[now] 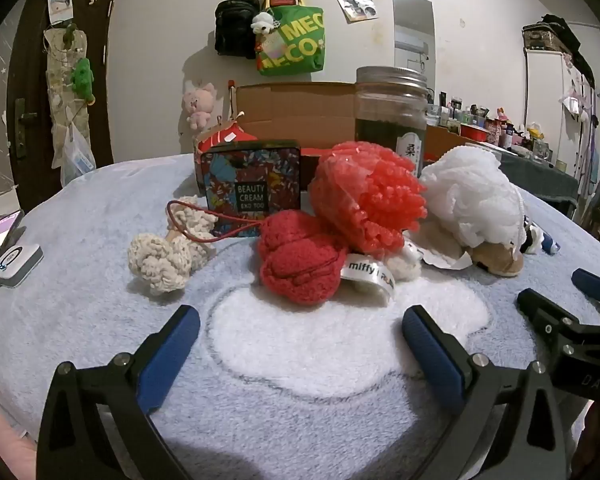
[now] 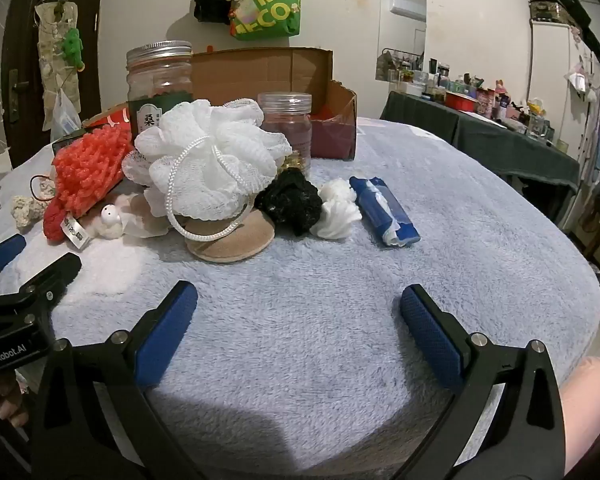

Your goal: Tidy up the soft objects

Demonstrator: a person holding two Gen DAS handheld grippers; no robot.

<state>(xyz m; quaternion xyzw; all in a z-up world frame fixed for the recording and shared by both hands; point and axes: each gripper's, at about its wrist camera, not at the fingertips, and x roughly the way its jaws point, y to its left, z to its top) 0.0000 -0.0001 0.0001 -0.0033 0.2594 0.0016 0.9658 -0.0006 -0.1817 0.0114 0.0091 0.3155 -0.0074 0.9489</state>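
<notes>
a pale blue fleece blanket (image 2: 340, 280) covers the counter. at its far side stands an open cardboard box (image 2: 268, 76). in front of it the soft things lie heaped: a white mesh pouf (image 2: 208, 168) atop a tan pad (image 2: 236, 240), a coral pouf (image 1: 364, 192) beside it, a red knitted ball (image 1: 300, 264), a cream knitted toy (image 1: 160, 260). the left hand-held gripper (image 1: 300, 332) and the right hand-held gripper (image 2: 298, 304) hover spread wide, nothing between them.
</notes>
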